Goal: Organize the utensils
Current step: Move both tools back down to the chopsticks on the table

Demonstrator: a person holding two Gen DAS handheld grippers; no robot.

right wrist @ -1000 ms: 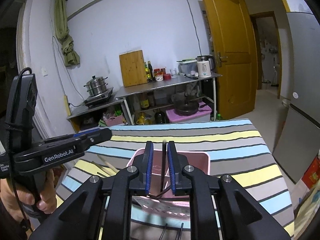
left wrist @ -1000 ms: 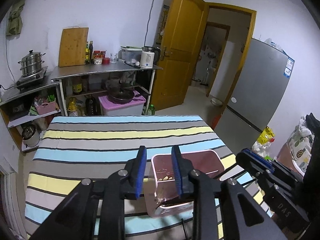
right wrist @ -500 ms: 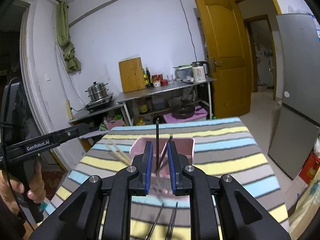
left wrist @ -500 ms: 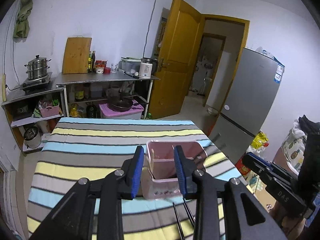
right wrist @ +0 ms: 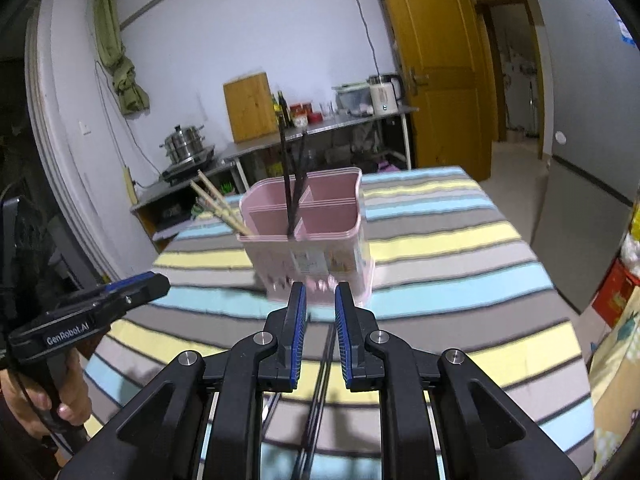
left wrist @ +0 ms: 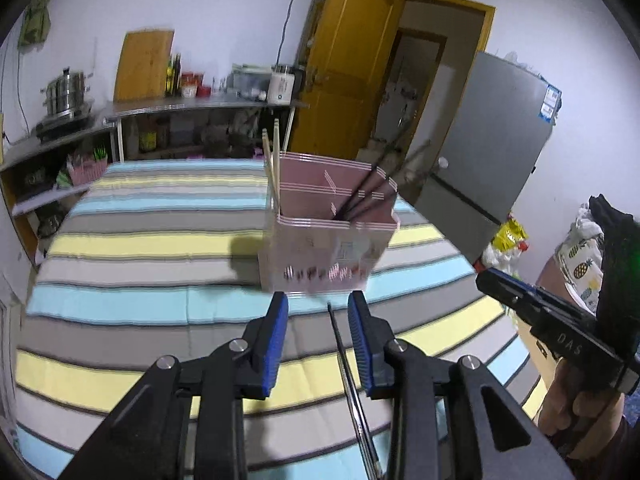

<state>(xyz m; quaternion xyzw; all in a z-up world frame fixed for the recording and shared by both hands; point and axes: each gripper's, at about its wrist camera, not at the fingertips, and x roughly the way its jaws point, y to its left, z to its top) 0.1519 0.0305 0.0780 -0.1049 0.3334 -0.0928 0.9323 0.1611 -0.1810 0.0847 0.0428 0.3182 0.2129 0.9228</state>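
A pink divided utensil holder (left wrist: 328,240) (right wrist: 316,236) stands on the striped tablecloth. Wooden chopsticks (left wrist: 272,168) (right wrist: 218,204) lean in one compartment, black chopsticks (left wrist: 372,188) (right wrist: 292,184) in another. My left gripper (left wrist: 318,312) is open and empty, low over the cloth before the holder, with a black chopstick (left wrist: 352,384) lying on the cloth between its jaws. My right gripper (right wrist: 320,304) is open a little and empty, just short of the holder, with black chopsticks (right wrist: 320,384) lying on the cloth below it.
The striped table (left wrist: 160,248) drops off at right toward a grey fridge (left wrist: 492,140) and an open yellow door (left wrist: 344,68). A steel shelf unit (right wrist: 320,128) with a cutting board, a kettle and a pot stands behind the table.
The right gripper let go of the black chopstick into the holder and opened. Both grippers drew back and down toward the chopsticks on the cloth.
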